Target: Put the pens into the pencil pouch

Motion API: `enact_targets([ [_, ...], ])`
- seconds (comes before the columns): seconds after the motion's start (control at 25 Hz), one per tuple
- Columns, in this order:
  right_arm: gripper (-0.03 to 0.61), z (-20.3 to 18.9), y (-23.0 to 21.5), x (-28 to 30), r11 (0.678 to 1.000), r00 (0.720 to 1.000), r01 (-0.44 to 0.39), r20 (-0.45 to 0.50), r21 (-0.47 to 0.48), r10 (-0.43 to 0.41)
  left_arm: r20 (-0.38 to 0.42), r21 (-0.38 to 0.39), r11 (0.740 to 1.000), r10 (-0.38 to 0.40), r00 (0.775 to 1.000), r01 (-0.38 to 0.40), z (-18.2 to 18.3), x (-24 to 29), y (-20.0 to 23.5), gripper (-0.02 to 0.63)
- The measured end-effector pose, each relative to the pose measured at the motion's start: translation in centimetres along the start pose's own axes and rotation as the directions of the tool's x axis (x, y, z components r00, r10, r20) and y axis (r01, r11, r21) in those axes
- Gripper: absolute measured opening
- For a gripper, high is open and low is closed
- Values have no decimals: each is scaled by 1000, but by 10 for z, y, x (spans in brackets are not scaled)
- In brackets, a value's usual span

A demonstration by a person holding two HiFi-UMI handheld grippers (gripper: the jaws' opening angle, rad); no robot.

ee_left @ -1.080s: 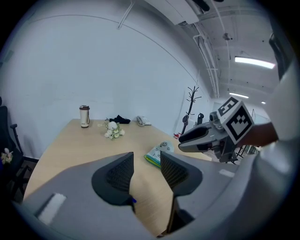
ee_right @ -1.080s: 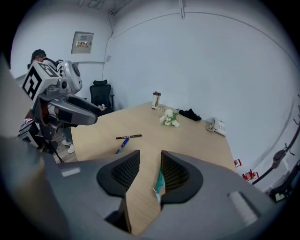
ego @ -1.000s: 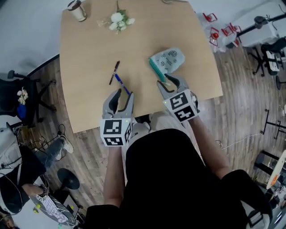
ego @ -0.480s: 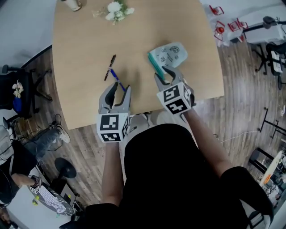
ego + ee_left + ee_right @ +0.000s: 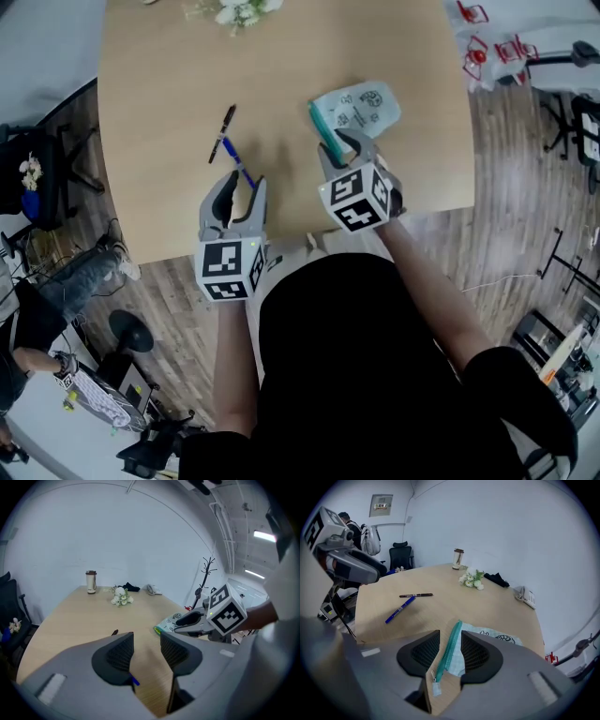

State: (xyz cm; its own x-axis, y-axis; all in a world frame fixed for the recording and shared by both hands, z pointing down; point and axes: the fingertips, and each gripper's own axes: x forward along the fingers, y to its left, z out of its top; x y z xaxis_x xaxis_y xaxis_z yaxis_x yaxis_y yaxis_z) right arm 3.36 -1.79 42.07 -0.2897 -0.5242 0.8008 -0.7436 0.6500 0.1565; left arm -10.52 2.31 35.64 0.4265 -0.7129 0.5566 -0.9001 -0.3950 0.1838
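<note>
Pens first: the black pen (image 5: pixel 223 120) and the blue pen (image 5: pixel 236 164) lie loose on the desk (image 5: pixel 150 141), well left of the pouch (image 5: pixel 361 105), with their ends close together. Neither is in the pouch yet. The blue pen sits just at twelve o'clock from the left tongs (image 5: pixel 241 184), and the black pen lies beyond it at eleven o'clock.

What could go wrong, as I judge it: the blue pen is thin and round and lies slantwise to the left tongs. A pinch that comes down off-line may roll it away or knock it into the black pen. The pouch is limp, and its zip (image 5: pixel 451 648) looks shut, with the pull at the near end. Tugging the pull with nothing pinning the cloth could drag the whole pouch across the desk.

The left tongs are spread a moderate way with nothing between them, and the blue pen's end shows just under one jaw. The right tongs (image 5: pixel 343 150) are spread about as far. They straddle the near end of the zip at the pouch's six o'clock edge without pinching it. Whether a jaw brushes the cloth I cannot tell.
</note>
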Motion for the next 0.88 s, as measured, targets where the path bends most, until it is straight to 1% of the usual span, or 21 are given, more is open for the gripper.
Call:
enact_targets([
  [0.2, 123, -7, -1, 17, 1000, 1000, -13, -27, -20, 13, -27, -20, 999, 29, 999, -30, -12, 6, 5, 173],
  [0.44, 123, -17, 3, 35, 999, 999, -12, -52, -42, 10, -68, -28, 999, 45, 997, -46, -29, 13, 8, 173],
  [0.72, 123, -24, -3, 51, 998, 998, 5, -68, -63, -9, -83, -47, 996, 76, 994, -80, -40, 22, 9, 173],
  [0.88, 123, -27, -1, 56, 998, 997, -6, -74, -69, 1, -86, -52, 995, 85, 993, -90, -43, 25, 4, 173],
])
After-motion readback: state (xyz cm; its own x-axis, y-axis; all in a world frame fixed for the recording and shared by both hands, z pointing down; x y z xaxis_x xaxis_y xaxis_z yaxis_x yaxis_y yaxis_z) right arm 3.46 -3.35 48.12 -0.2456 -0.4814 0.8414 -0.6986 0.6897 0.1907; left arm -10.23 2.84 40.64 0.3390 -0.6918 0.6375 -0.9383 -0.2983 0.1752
